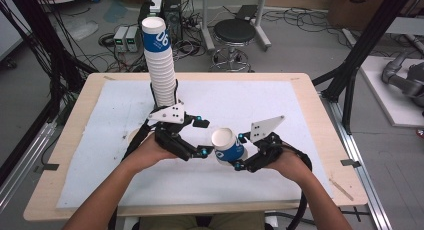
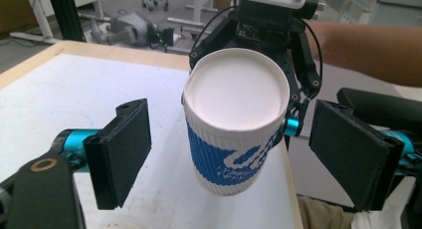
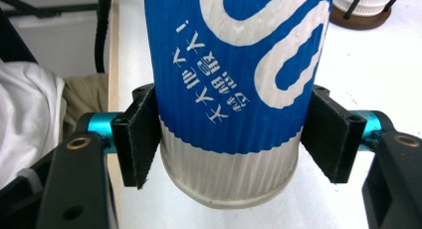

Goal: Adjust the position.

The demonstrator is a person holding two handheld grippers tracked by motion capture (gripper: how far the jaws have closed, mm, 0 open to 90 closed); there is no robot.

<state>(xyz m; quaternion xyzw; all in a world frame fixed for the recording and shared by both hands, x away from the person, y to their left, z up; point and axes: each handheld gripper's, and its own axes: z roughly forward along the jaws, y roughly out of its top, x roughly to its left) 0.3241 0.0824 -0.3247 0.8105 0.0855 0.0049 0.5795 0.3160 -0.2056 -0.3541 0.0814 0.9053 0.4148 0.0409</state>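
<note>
A tall stack of white and blue paper cups [image 1: 160,65] stands at the back of the white mat, left of centre. My right gripper [image 1: 239,151] is shut on a single white and blue ribbed paper cup [image 1: 227,146], held tilted above the mat. In the right gripper view the two black pads [image 3: 139,139] press on the lower part of the cup [image 3: 234,79]. My left gripper [image 1: 204,137] is open just left of that cup. In the left gripper view the cup [image 2: 234,134] hangs between its wide-apart pads [image 2: 124,149] without touching them.
A white mat [image 1: 280,100] covers most of the wooden table [image 1: 75,120]. The stack's brown base [image 3: 366,17] sits on the mat. Beyond the table are a black stool [image 1: 234,32], floor cables and black frame posts [image 1: 360,55].
</note>
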